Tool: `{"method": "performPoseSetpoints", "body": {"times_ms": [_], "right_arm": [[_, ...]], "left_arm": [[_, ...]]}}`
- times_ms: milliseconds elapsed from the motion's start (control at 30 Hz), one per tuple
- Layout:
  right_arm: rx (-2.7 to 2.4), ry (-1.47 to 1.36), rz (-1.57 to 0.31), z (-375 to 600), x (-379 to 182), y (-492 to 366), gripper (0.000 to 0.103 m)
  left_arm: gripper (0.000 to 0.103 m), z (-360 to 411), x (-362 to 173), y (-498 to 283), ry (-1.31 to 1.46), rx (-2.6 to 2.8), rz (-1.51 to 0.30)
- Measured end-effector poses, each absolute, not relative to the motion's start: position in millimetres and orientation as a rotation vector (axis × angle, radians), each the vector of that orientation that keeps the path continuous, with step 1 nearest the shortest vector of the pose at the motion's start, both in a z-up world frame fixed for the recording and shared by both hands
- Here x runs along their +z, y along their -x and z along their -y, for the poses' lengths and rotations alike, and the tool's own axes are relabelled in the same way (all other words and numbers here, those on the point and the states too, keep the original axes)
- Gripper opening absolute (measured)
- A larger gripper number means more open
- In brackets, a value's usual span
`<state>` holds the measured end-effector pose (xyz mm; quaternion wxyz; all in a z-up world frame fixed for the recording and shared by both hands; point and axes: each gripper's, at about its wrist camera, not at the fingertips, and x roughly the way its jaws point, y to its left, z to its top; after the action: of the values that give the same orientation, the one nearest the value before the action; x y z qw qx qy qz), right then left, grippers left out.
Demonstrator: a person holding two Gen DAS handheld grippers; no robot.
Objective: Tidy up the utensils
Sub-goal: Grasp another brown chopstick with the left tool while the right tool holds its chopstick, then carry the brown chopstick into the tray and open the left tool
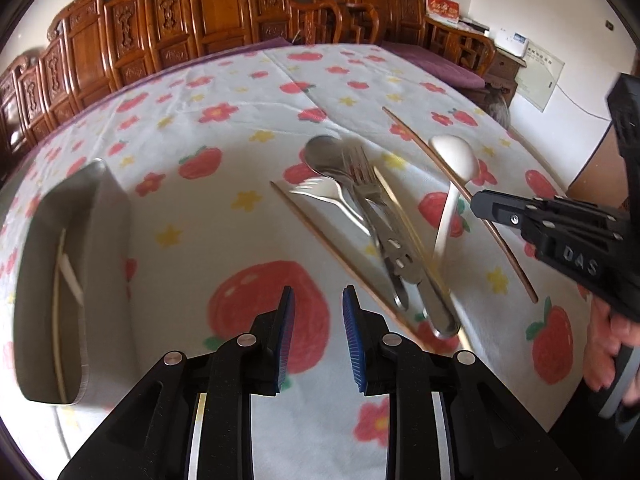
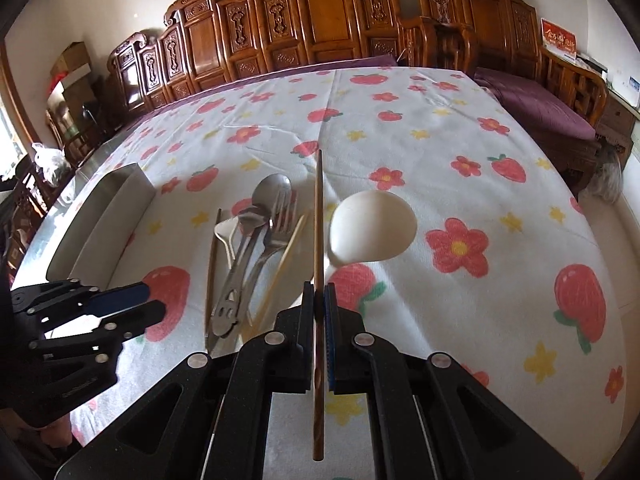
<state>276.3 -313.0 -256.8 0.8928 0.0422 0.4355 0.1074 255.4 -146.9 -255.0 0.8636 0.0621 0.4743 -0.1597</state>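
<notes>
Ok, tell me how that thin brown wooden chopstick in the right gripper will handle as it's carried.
The thin brown wooden chopstick looks straight, so probably stiff and light. The right gripper pinches it near one end, so the long free end may pivot. Slim and apparently round, it would likely roll if dropped.

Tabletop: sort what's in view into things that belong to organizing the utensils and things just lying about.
Part of the job:
- brown chopstick, clamped in the right hand-held gripper
- white ladle
- steel spoon
- forks
- loose chopsticks
- grey tray

Just lying about:
- carved wooden chairs
- purple cushion
- boxes
</notes>
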Motion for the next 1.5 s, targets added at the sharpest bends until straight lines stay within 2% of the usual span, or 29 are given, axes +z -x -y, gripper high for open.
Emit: {"method": "performPoseSetpoints", "body": {"times_ms": [500,667,933,1500], "right_arm": [[0.244,-0.152,-0.862,316,-248,-276,0.006],[0.258,-0.154,-0.847,313,-244,-275,0.006],[0.3,-0.137,-0.841,298,-239,-275,0.006],[0.408,-0.06,-0.857,253,-234,-264,0.006]], "left_arm": [[0.023,175,-273,-280,-0.106,-0.258,-1.073],[0.01,178,-272,-275,-0.158,-0.235,-1.085],[0.004,141,-270,-269,-0.151,-0.209,-1.102],[0.004,95,-212,-247,-0.132,-0.229,-0.985]]}}
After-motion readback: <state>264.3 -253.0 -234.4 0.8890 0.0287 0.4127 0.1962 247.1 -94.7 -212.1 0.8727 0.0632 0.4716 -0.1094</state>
